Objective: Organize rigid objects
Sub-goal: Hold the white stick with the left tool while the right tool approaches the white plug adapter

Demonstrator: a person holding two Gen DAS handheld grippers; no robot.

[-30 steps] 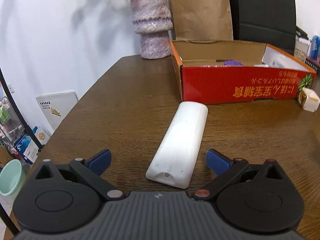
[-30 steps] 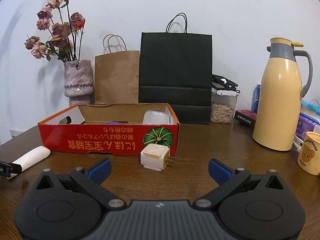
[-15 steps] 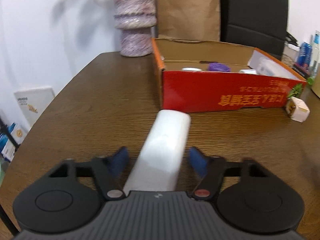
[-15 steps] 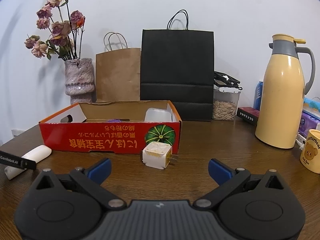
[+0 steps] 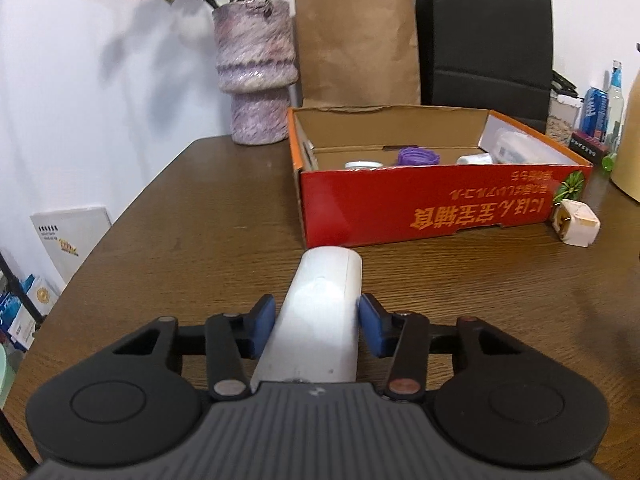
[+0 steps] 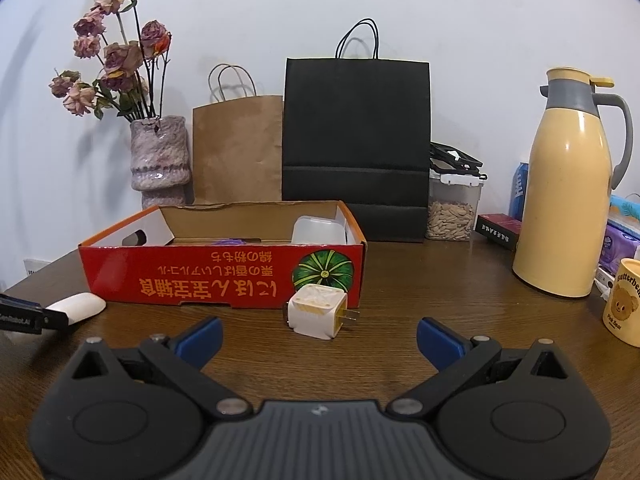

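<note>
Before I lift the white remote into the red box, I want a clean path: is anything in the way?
Only the box's own near wall stands between the white remote and the inside; the left tongs, closing on it, must lift it over. The table between looks bare.

At the back of my wooden table (image 6: 420, 280) I see a purple vase (image 6: 160, 158) with dried roses (image 6: 114, 60), then a brown paper bag (image 6: 238, 148) and a black paper bag (image 6: 356, 148). On the right stand a seed jar (image 6: 452, 210), a yellow thermos (image 6: 568, 196) and a bear mug (image 6: 626, 302).
</note>
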